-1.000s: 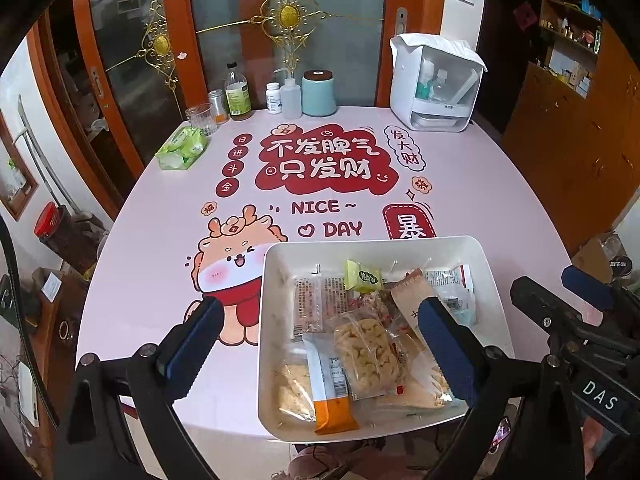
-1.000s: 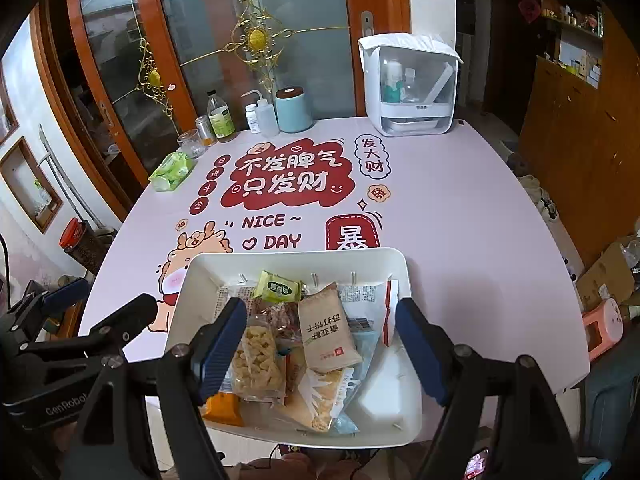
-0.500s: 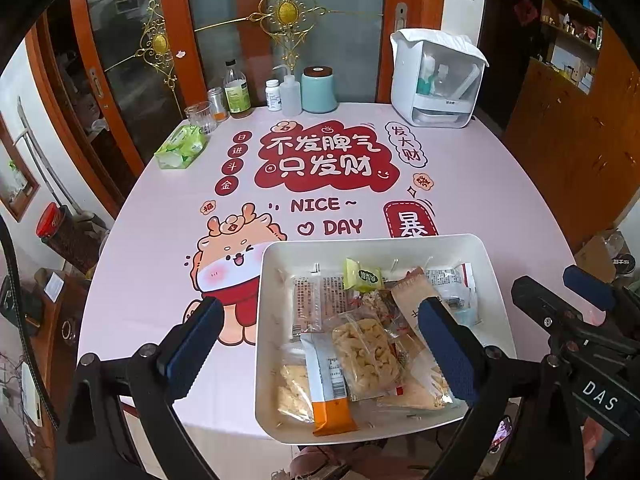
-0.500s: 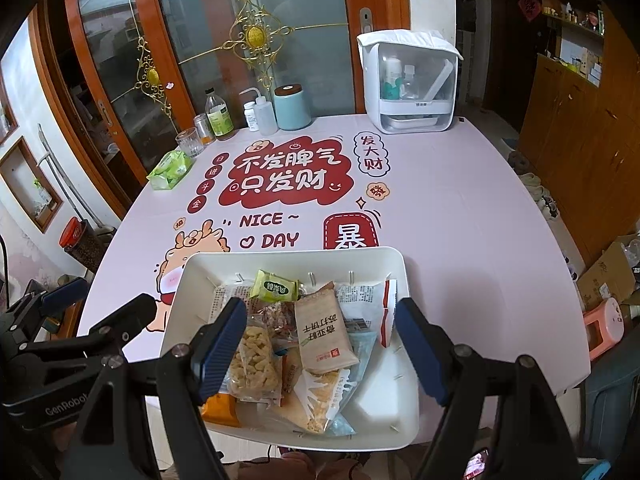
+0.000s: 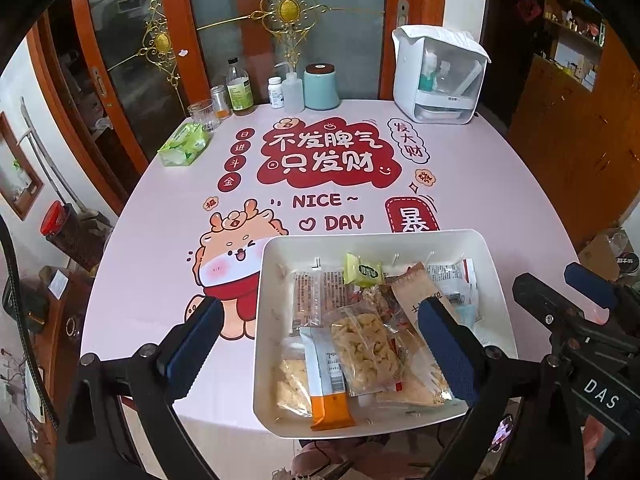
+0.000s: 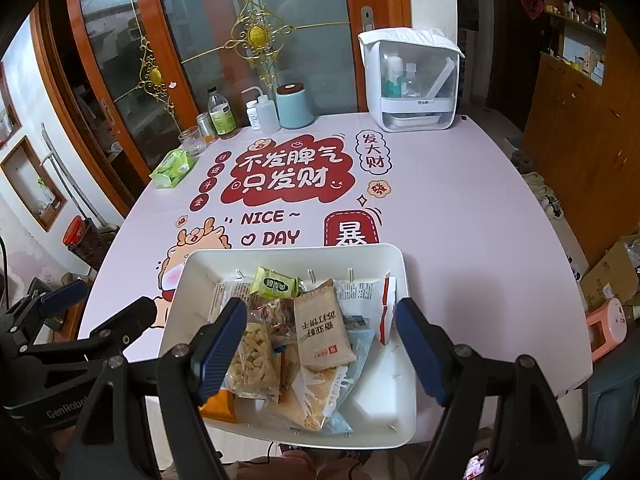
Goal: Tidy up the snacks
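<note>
Trays: I count one white tray (image 5: pixel 280 248) at 6 o'clock on the table (image 5: pixel 480 184).
Contents: mixed snack packets (image 6: pixel 320 320), exact number unclear.
Claws: my left gripper (image 5: pixel 320 354) and right gripper (image 6: pixel 320 352), both wide, holding nothing.

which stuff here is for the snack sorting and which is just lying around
For the job:
white tray
snack packs
left gripper, open
right gripper, open

Lying about:
tissue pack
bottles
glass
blue canister
white box

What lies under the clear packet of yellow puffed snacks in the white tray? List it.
Under the clear packet of yellow puffed snacks show an orange-ended wrapper and a reddish crinkled pack in the white tray; anything deeper is covered.
</note>
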`<state>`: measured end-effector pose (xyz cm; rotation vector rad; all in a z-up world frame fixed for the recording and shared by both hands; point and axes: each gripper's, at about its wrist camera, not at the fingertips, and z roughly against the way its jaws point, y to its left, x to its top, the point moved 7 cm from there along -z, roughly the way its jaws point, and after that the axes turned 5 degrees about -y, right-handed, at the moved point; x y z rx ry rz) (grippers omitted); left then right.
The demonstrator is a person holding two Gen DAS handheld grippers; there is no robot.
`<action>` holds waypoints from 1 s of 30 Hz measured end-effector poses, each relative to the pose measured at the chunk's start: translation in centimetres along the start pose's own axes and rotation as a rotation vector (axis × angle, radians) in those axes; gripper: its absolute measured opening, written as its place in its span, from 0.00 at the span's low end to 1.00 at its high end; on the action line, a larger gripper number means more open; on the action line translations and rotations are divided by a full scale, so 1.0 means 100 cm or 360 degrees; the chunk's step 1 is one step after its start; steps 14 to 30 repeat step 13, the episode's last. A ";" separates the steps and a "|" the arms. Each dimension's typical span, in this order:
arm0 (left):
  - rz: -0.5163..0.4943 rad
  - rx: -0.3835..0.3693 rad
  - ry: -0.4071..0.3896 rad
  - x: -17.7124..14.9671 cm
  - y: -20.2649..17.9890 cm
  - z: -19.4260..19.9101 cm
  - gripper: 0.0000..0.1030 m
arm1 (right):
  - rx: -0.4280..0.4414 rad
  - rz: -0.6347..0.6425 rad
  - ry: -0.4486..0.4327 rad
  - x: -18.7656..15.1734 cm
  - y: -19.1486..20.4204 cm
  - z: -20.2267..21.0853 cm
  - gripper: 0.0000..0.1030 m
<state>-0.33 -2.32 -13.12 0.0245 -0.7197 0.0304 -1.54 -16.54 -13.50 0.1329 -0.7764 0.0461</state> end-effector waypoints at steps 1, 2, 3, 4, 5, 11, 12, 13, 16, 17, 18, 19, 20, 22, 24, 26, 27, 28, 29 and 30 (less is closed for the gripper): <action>0.0000 0.0003 0.0001 -0.002 0.001 0.001 0.94 | 0.0003 0.0001 0.0001 -0.001 0.000 0.000 0.75; 0.0000 0.0006 0.0002 -0.002 0.001 0.002 0.94 | 0.0006 0.0003 0.0000 -0.002 0.000 0.000 0.75; 0.0000 0.0010 0.0004 0.000 -0.001 0.002 0.94 | 0.0006 0.0003 0.0000 -0.002 0.000 0.000 0.75; 0.0001 0.0015 0.0005 -0.001 -0.001 0.003 0.94 | 0.0010 0.0006 -0.0001 -0.002 0.000 0.001 0.75; 0.0002 0.0018 0.0006 -0.002 0.000 0.003 0.94 | 0.0013 0.0007 -0.0001 -0.003 0.000 0.001 0.75; 0.0011 0.0034 0.0012 -0.003 -0.004 0.005 0.94 | 0.0034 0.0020 0.0005 -0.003 -0.002 0.001 0.75; 0.0013 0.0036 0.0015 -0.001 -0.006 0.005 0.94 | 0.0040 0.0023 0.0008 -0.002 -0.003 0.001 0.75; 0.0016 0.0038 0.0017 -0.001 -0.007 0.005 0.94 | 0.0040 0.0023 0.0008 -0.002 -0.003 0.001 0.75; 0.0016 0.0038 0.0017 -0.001 -0.007 0.005 0.94 | 0.0040 0.0023 0.0008 -0.002 -0.003 0.001 0.75; 0.0016 0.0038 0.0017 -0.001 -0.007 0.005 0.94 | 0.0040 0.0023 0.0008 -0.002 -0.003 0.001 0.75; 0.0016 0.0038 0.0017 -0.001 -0.007 0.005 0.94 | 0.0040 0.0023 0.0008 -0.002 -0.003 0.001 0.75; 0.0016 0.0038 0.0017 -0.001 -0.007 0.005 0.94 | 0.0040 0.0023 0.0008 -0.002 -0.003 0.001 0.75; 0.0016 0.0038 0.0017 -0.001 -0.007 0.005 0.94 | 0.0040 0.0023 0.0008 -0.002 -0.003 0.001 0.75; 0.0016 0.0038 0.0017 -0.001 -0.007 0.005 0.94 | 0.0040 0.0023 0.0008 -0.002 -0.003 0.001 0.75; 0.0016 0.0038 0.0017 -0.001 -0.007 0.005 0.94 | 0.0040 0.0023 0.0008 -0.002 -0.003 0.001 0.75; 0.0016 0.0038 0.0017 -0.001 -0.007 0.005 0.94 | 0.0040 0.0023 0.0008 -0.002 -0.003 0.001 0.75; 0.0016 0.0038 0.0017 -0.001 -0.007 0.005 0.94 | 0.0040 0.0023 0.0008 -0.002 -0.003 0.001 0.75; 0.0016 0.0038 0.0017 -0.001 -0.007 0.005 0.94 | 0.0040 0.0023 0.0008 -0.002 -0.003 0.001 0.75; 0.0016 0.0038 0.0017 -0.001 -0.007 0.005 0.94 | 0.0040 0.0023 0.0008 -0.002 -0.003 0.001 0.75; 0.0016 0.0038 0.0017 -0.001 -0.007 0.005 0.94 | 0.0040 0.0023 0.0008 -0.002 -0.003 0.001 0.75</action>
